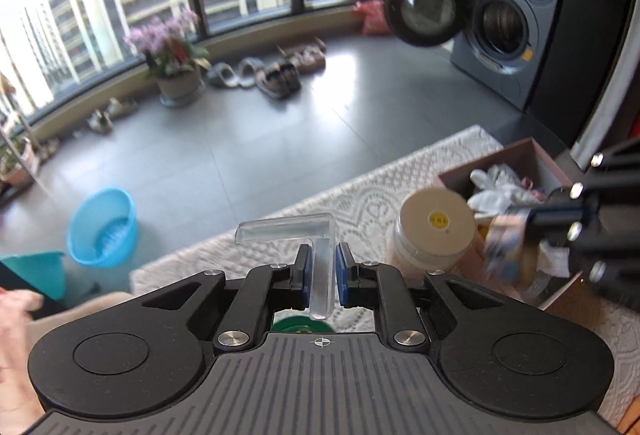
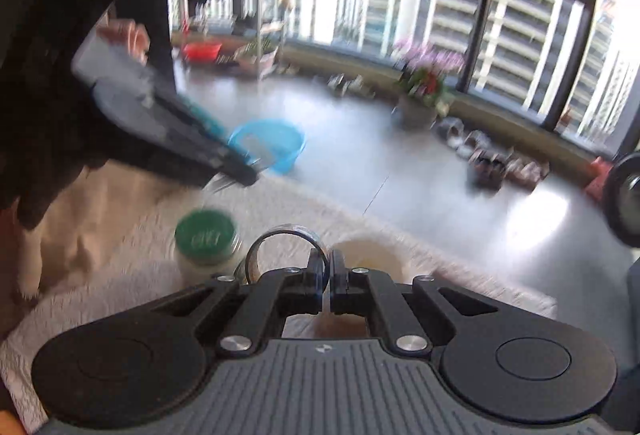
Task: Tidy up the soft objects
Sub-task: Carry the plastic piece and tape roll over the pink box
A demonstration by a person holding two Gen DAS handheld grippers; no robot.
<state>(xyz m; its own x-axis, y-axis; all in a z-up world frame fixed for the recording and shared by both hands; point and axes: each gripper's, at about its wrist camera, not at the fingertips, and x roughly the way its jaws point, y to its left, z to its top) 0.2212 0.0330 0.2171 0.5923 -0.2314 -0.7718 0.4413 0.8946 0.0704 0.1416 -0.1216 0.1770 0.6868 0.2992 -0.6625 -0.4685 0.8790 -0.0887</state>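
Left gripper (image 1: 323,273) clamped on clear L-shaped piece (image 1: 320,263), over white cloth (image 1: 360,203) near its floor-side edge.
Right gripper (image 2: 329,271) clamped on clear ring (image 2: 280,235), above same cloth, blurred.
Box (image 1: 532,155) of soft things at cloth's right.
Tan-lid jar (image 1: 436,223) beside box; green-lid jar (image 2: 206,235) near ring.
Open floor beyond edge.

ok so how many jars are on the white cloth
2. A green-lidded jar stands left of the right gripper; a beige-lidded jar stands right of the left gripper, beside the box. More may be hidden behind the grippers.
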